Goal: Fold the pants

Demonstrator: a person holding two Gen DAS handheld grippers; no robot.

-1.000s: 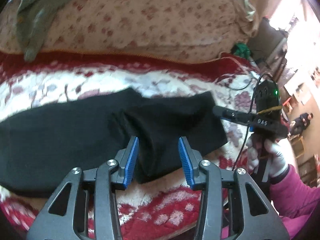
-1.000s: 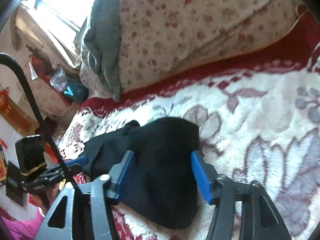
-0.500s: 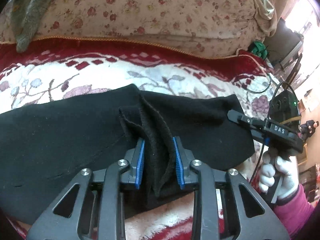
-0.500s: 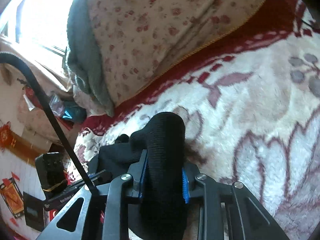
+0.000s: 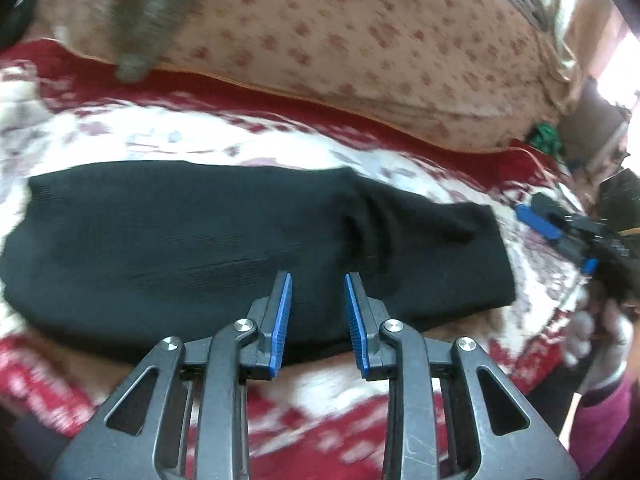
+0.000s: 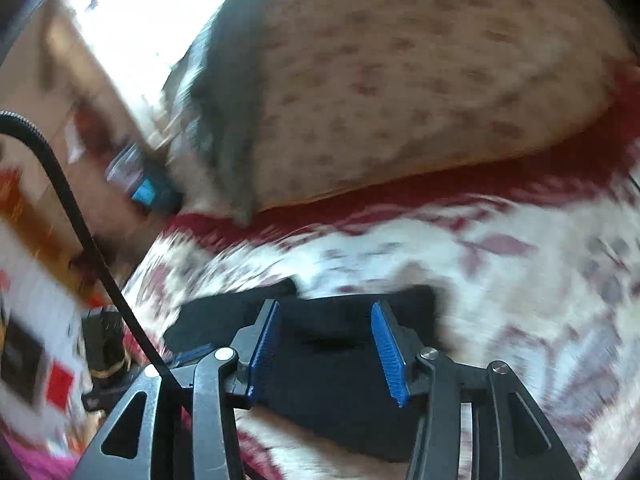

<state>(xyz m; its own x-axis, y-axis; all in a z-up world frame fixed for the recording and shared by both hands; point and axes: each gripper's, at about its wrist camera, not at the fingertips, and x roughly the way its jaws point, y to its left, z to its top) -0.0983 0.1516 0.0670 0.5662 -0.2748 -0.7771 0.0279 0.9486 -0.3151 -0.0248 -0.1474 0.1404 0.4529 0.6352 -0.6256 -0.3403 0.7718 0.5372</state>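
Note:
The black pants (image 5: 180, 240) lie folded in a long band across the red-and-white blanket (image 5: 200, 132), with a raised fold line near their right third. My left gripper (image 5: 316, 312) sits over their near edge, and black cloth fills the narrow gap between its blue pads. In the right wrist view the pants' end (image 6: 328, 380) lies flat under my right gripper (image 6: 326, 352). Its jaws are opening and the pads stand clear of the cloth. The right gripper (image 5: 560, 240) also shows past the pants' right end, held by a white-gloved hand (image 5: 592, 328).
A floral quilt (image 5: 360, 48) is piled along the back of the bed, with a grey-green cloth (image 5: 160, 8) draped on it. A black cable (image 6: 80, 220) crosses the left of the right wrist view. Cluttered furniture stands beyond both ends of the bed.
Half a second ago both grippers pinched bunched black cloth. Now the right jaws have spread and rise off the flat cloth. The left view has drawn back, showing the whole pants.

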